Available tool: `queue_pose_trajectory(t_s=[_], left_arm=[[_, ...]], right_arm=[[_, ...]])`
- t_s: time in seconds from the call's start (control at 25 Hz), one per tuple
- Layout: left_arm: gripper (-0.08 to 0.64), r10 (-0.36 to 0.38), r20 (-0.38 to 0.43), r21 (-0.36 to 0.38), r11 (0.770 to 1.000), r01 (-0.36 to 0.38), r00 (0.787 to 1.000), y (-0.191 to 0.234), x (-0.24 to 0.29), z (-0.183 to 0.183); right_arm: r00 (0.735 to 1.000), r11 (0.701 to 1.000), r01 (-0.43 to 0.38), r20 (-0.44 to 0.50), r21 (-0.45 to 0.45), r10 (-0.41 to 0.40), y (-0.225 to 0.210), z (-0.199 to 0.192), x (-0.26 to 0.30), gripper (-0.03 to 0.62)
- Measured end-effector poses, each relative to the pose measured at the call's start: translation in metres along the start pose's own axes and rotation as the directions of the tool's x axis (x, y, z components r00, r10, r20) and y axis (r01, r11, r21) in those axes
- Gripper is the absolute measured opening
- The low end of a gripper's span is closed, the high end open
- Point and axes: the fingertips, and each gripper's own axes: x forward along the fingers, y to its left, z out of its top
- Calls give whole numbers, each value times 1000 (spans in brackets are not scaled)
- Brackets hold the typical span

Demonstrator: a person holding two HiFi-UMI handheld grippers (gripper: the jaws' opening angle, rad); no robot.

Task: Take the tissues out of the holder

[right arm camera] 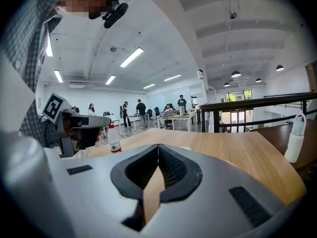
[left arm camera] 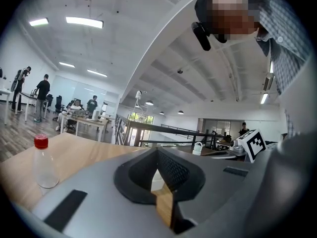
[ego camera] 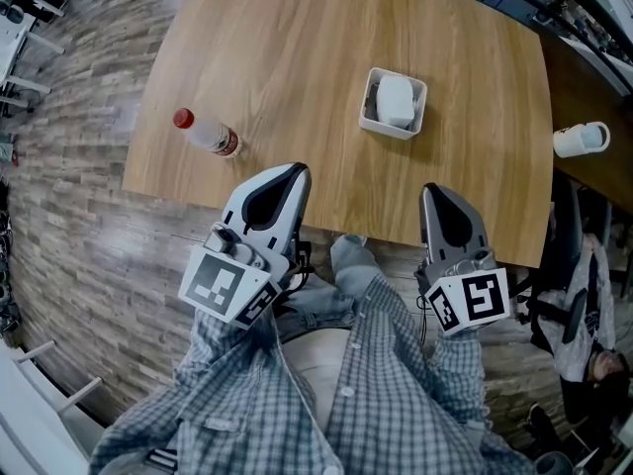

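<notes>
The white tissue holder (ego camera: 374, 113) stands on the wooden table (ego camera: 297, 57), right of centre, with a folded white pack of tissues (ego camera: 396, 100) inside it. My left gripper (ego camera: 294, 172) hovers at the table's near edge, shut and empty, its tips meeting (left arm camera: 157, 150). My right gripper (ego camera: 433, 190) is also at the near edge, just right of the holder's line, shut with nothing between its jaws (right arm camera: 158, 148). Both are well short of the holder. A sliver of white shows behind the left jaws (left arm camera: 155, 180); I cannot tell what it is.
A clear plastic bottle with a red cap (ego camera: 207, 135) (left arm camera: 43, 163) (right arm camera: 114, 139) stands on the table's left side. A white jug (ego camera: 581, 140) (right arm camera: 295, 138) sits on a darker table to the right. A chair with a jacket (ego camera: 579, 295) stands at the right. People stand far off.
</notes>
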Motion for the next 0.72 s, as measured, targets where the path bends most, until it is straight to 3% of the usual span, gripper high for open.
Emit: queue_pose_trajectory(t_s=[0.44,0.72], left_arm=[[6,29,-7,17,999,-29,1000,-16,43,9],[6,20,-14,31,999,-19,1000,-30,59,12]], right_arm=[[999,999,-55,1,0,55,-42,12,12,11],[999,999,-43,6,12,43,-64,13,10,11]])
